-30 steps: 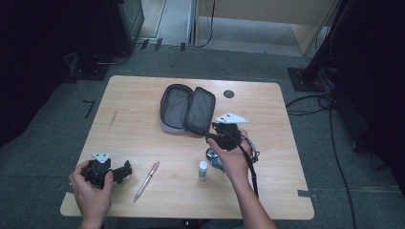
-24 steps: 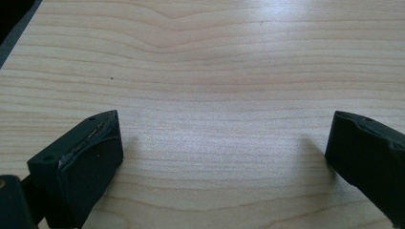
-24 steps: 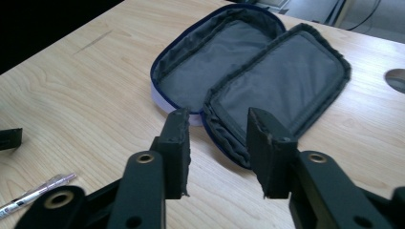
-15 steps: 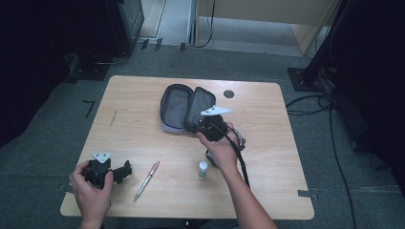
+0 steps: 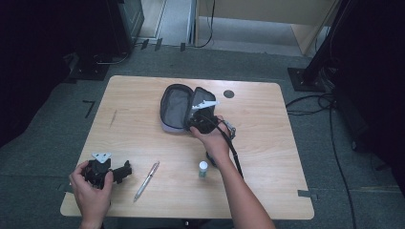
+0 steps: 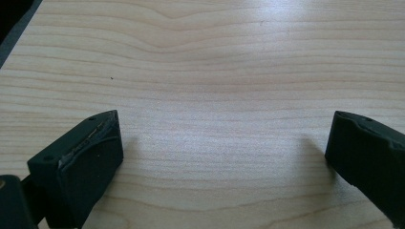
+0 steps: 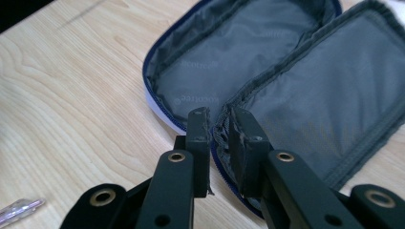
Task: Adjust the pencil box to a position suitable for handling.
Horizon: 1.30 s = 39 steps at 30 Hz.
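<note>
The wooden tabletop [image 5: 143, 95] is carrying everything, and the largest item on it, the dark zip pouch [image 5: 184, 109], is lying splayed open at the far middle with both grey-lined halves empty, so nothing appears to be packed yet. The right claw [image 7: 217, 125] is reaching in at the pouch's near edge, where the two halves meet, and its jaws are standing nearly closed on the fabric seam there; the right gripper view shows lining bunched between them, so it seems to be pinching that edge, perhaps to steady or spread the pouch. The left claw [image 6: 224, 143] is resting low at the near left corner, well apart from the pouch, its jaws spread wide over bare wood and holding nothing. Still lying loose on the near side are a pen [image 5: 147, 180], just right of the left claw, and a small white-capped bottle [image 5: 203, 169] beside the right forearm. Judging from this, the job is at an early stage: the pouch is opened, while both small items are waiting to go in and the zip is left to close.
</note>
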Each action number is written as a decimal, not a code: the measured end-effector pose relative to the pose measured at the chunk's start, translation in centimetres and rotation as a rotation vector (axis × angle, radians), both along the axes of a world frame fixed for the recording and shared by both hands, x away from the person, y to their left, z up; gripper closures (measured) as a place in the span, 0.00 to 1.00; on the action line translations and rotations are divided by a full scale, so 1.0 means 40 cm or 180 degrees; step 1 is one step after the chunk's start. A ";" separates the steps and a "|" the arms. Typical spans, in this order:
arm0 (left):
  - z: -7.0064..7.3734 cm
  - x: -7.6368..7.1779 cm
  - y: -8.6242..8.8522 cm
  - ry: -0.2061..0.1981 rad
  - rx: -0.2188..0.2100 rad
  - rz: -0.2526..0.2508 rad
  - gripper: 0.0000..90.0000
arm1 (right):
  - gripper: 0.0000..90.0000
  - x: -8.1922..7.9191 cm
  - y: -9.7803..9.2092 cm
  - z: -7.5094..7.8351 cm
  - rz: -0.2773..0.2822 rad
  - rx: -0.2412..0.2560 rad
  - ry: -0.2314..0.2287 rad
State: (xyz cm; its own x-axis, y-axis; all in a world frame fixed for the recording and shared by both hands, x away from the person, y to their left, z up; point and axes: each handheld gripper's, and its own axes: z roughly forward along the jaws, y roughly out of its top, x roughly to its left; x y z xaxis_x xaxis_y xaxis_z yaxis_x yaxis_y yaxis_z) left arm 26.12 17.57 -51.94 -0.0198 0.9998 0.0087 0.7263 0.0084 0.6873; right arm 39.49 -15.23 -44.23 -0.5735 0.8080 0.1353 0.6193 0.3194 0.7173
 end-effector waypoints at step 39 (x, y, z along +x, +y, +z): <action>0.000 0.000 0.000 0.0000 -0.0001 0.0000 0.00 | 1.00 0.045 -0.098 0.027 0.0070 -0.0644 -0.0010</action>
State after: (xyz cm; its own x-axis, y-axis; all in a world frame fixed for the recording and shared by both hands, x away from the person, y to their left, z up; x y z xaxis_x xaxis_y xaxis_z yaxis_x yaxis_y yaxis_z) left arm 26.12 17.56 -51.94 -0.0196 0.9998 0.0083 0.7263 0.0085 0.6873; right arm 41.31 -19.17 -43.14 -0.5914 0.8058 -0.0304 0.6084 0.4706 0.6391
